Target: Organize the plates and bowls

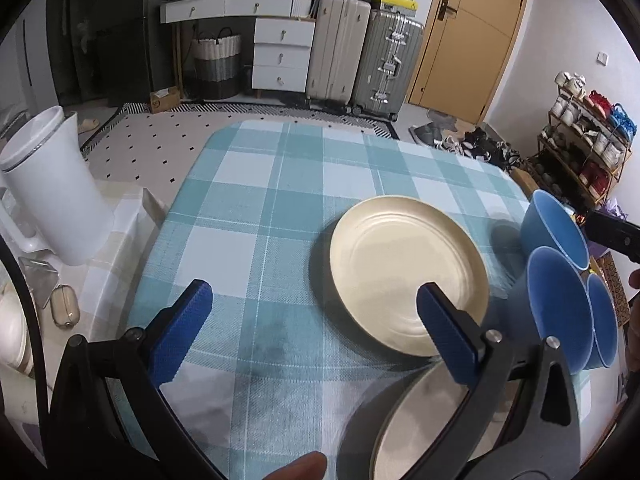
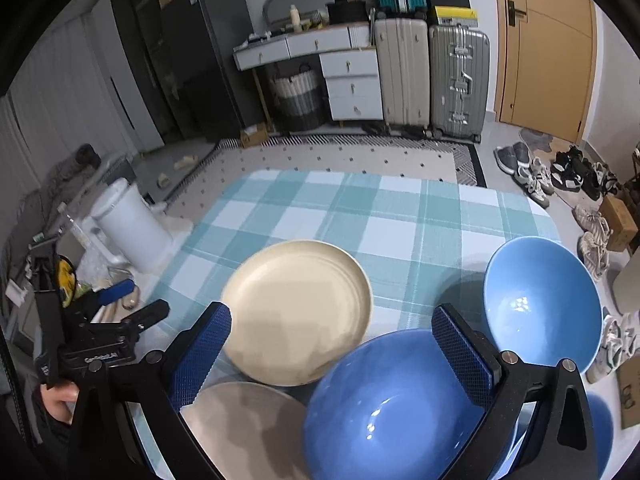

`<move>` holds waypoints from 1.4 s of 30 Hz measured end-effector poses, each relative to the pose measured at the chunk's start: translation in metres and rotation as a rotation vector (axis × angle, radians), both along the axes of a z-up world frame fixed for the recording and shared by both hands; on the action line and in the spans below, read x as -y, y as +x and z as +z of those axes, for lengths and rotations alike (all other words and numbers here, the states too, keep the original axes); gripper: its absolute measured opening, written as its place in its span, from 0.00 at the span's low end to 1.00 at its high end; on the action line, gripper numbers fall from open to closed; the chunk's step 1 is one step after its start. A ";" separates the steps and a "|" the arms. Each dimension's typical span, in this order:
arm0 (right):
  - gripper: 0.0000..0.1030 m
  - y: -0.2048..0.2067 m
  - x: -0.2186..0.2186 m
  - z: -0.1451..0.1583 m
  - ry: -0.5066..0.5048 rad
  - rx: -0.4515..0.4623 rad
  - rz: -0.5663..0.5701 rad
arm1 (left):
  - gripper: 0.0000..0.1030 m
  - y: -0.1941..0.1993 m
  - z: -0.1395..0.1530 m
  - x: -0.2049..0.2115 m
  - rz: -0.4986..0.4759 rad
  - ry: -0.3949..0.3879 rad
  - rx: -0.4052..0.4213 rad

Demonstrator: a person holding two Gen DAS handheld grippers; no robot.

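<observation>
A cream plate point(image 1: 404, 272) point(image 2: 298, 308) lies on the blue checked tablecloth point(image 1: 256, 220) point(image 2: 360, 208). A second cream plate point(image 1: 416, 436) point(image 2: 248, 428) sits nearer, partly under the gripper frames. Three blue bowls stand at the right: a far one point(image 1: 556, 232) point(image 2: 544, 304), a middle one point(image 1: 560, 300) point(image 2: 392, 408) and a third point(image 1: 602, 320) mostly hidden. My left gripper point(image 1: 316, 312) is open over the cloth, its right finger over the far plate's near rim. My right gripper point(image 2: 332, 340) is open above the plate and the middle bowl, holding nothing.
A white kettle point(image 1: 52, 188) point(image 2: 128, 228) stands on the side surface at the left, with small items beside it. The left gripper's body point(image 2: 92, 344) and a hand show at the right view's lower left. Suitcases, drawers and shoes lie beyond the table.
</observation>
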State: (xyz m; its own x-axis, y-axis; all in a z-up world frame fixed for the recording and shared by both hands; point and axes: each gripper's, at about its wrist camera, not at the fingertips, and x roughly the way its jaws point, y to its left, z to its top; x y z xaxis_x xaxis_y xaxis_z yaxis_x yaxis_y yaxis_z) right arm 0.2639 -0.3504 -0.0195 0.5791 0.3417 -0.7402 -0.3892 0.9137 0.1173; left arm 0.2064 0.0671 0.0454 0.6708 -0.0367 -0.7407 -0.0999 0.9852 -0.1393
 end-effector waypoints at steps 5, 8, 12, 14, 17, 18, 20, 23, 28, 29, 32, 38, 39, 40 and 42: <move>0.99 0.029 -0.001 -0.023 -0.042 -0.081 0.001 | 0.99 0.020 -0.019 0.003 -0.003 -0.012 -0.042; 0.99 0.043 -0.002 -0.034 -0.066 -0.110 -0.006 | 0.99 0.028 -0.029 0.004 -0.005 -0.014 -0.061; 0.99 0.058 -0.006 -0.046 -0.088 -0.149 -0.001 | 0.99 0.037 -0.039 0.004 -0.006 -0.014 -0.082; 0.99 0.066 -0.008 -0.053 -0.106 -0.167 -0.005 | 0.99 0.043 -0.044 0.004 -0.004 -0.016 -0.095; 0.99 0.076 -0.011 -0.062 -0.125 -0.189 -0.011 | 0.99 0.050 -0.052 0.004 -0.008 -0.021 -0.114; 0.99 0.079 -0.012 -0.065 -0.133 -0.196 -0.011 | 0.99 0.052 -0.055 0.004 -0.009 -0.020 -0.119; 0.99 0.085 -0.015 -0.073 -0.144 -0.217 0.000 | 0.99 0.057 -0.061 0.005 -0.003 -0.012 -0.132; 0.98 0.093 -0.019 -0.086 -0.174 -0.256 0.009 | 0.99 0.064 -0.070 0.005 -0.003 -0.019 -0.152; 0.94 0.105 -0.025 -0.103 -0.198 -0.327 0.029 | 0.99 0.073 -0.080 0.009 -0.006 -0.021 -0.175; 0.91 0.106 -0.025 -0.105 -0.204 -0.327 0.026 | 0.99 0.074 -0.081 0.008 -0.007 -0.021 -0.178; 0.85 0.110 -0.028 -0.112 -0.216 -0.342 0.033 | 0.99 0.078 -0.085 0.009 -0.009 -0.021 -0.187; 0.76 0.116 -0.031 -0.122 -0.219 -0.357 0.051 | 0.96 0.084 -0.093 0.011 -0.013 -0.024 -0.204; 0.70 0.117 -0.032 -0.124 -0.218 -0.358 0.050 | 0.93 0.084 -0.093 0.011 -0.015 -0.027 -0.204; 0.67 0.117 -0.032 -0.125 -0.217 -0.363 0.051 | 0.90 0.084 -0.094 0.012 -0.018 -0.027 -0.206; 0.61 0.117 -0.034 -0.128 -0.230 -0.366 0.057 | 0.81 0.085 -0.097 0.013 -0.028 -0.026 -0.216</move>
State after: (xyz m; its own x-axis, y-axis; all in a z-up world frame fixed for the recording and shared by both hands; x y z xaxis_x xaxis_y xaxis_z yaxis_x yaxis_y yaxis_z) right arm 0.3813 -0.3166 -0.1478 0.2495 0.1679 -0.9537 -0.4106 0.9103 0.0529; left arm 0.2919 0.0538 -0.0515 0.4951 -0.0742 -0.8657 -0.1028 0.9844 -0.1431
